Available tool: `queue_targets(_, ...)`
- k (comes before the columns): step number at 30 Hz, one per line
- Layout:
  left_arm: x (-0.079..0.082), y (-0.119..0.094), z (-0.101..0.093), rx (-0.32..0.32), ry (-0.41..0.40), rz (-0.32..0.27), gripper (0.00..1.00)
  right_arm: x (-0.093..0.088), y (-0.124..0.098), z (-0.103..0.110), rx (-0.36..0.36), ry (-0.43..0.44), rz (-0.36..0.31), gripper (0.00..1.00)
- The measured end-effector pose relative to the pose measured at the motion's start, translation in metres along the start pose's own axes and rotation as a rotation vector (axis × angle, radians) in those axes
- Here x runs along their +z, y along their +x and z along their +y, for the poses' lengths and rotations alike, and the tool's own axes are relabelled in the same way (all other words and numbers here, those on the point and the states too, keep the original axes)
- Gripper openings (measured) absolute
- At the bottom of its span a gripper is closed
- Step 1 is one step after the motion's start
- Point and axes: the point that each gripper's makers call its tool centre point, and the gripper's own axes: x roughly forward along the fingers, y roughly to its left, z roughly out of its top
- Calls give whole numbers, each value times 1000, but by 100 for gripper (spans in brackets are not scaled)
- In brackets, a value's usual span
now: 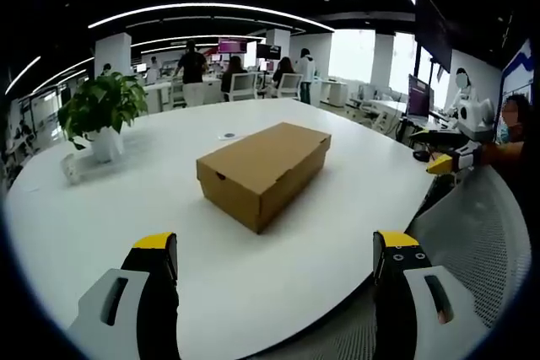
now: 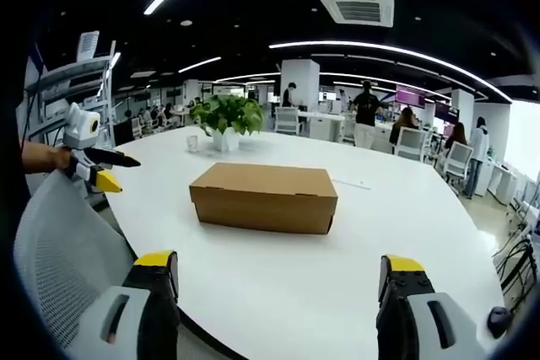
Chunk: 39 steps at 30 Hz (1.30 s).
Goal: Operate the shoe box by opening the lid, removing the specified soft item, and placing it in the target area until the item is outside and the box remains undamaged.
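Your closed brown cardboard shoe box sits lid-on mid-table, well in from the round white table edge. Your left gripper and right gripper hover short of it, both jaws spread, ready for the lid.

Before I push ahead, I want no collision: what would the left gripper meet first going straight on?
Probably the closed cardboard shoe box, near corner first; the left gripper is open, with bare white table between, though depth is unclear.

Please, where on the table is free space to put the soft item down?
Bare white table lies between the shoe box and the near edge, also right of the box. It is crowded only near the potted plant and small cup.
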Motion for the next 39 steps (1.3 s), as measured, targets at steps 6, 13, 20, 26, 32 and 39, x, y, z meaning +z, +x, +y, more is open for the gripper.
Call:
queue_targets(6,7,2,5,10,7,13,100,7,6,-1,17,-23,13,99)
queue_targets(13,9,9,15,17,9,46,100,11,16,0,52,-59,30,97)
queue_targets(20,11,16,24,27,-16,47,100,15,23,-3,72,-63,31,97)
queue_targets(26,20,24,20,20,-25,29,100,10,33,-10,82,-94,44,96)
queue_targets(32,24,34,18,19,-20,22,100,8,41,-22,80,-118,58,95)
queue_targets(39,24,45,25,21,-49,19,100,8,50,-29,106,-141,72,94)
